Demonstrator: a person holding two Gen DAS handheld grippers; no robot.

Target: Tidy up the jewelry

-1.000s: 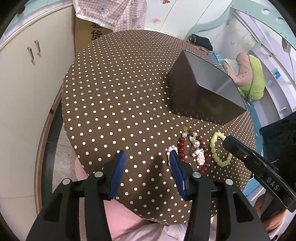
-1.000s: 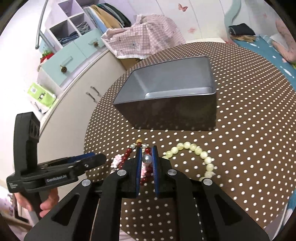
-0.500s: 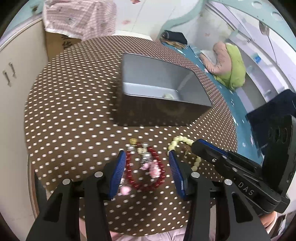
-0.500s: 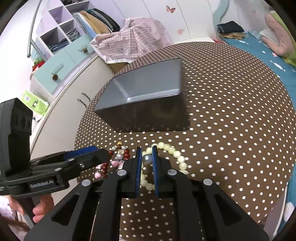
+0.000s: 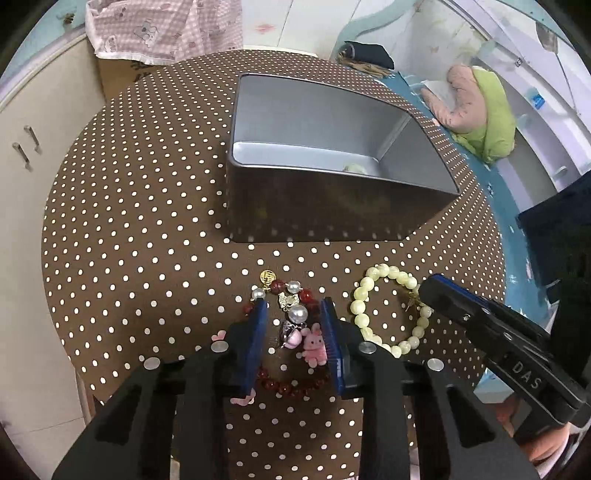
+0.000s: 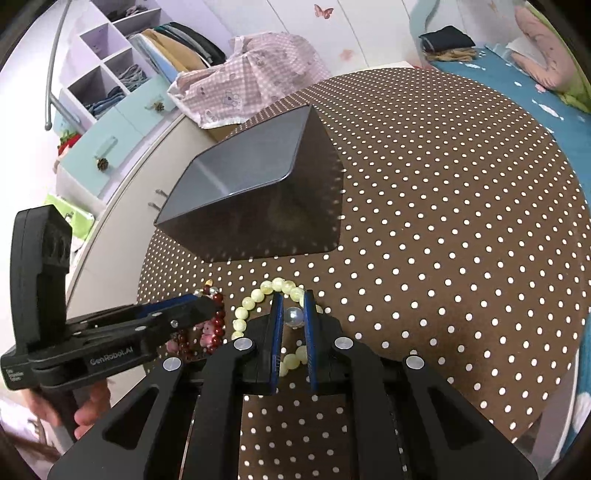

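Observation:
A grey metal box point(image 5: 332, 173) stands open on the dotted round table point(image 5: 147, 206); a pale bead item lies inside it point(image 5: 354, 168). In front of it lie a red bead bracelet with pearls and pink charms point(image 5: 295, 321) and a pale yellow bead bracelet point(image 5: 384, 306). My left gripper point(image 5: 293, 317) is open, its fingers on either side of the red bracelet's charms. My right gripper point(image 6: 293, 314) is shut on a silver pearl bead point(image 6: 293, 316) just above the yellow bracelet point(image 6: 258, 295). The box also shows in the right wrist view point(image 6: 258, 199).
A cream cabinet point(image 5: 33, 155) stands left of the table, a pink checked cloth point(image 5: 162, 29) on a carton behind it. A blue bed with a pink and green plush point(image 5: 480, 107) lies to the right. Shelves with clothes point(image 6: 122, 62) stand at far left.
My left gripper has moved in over the red bracelet and narrowed its opening around the charms. My right gripper has shifted right, over the yellow bracelet, still holding the pearl bead.

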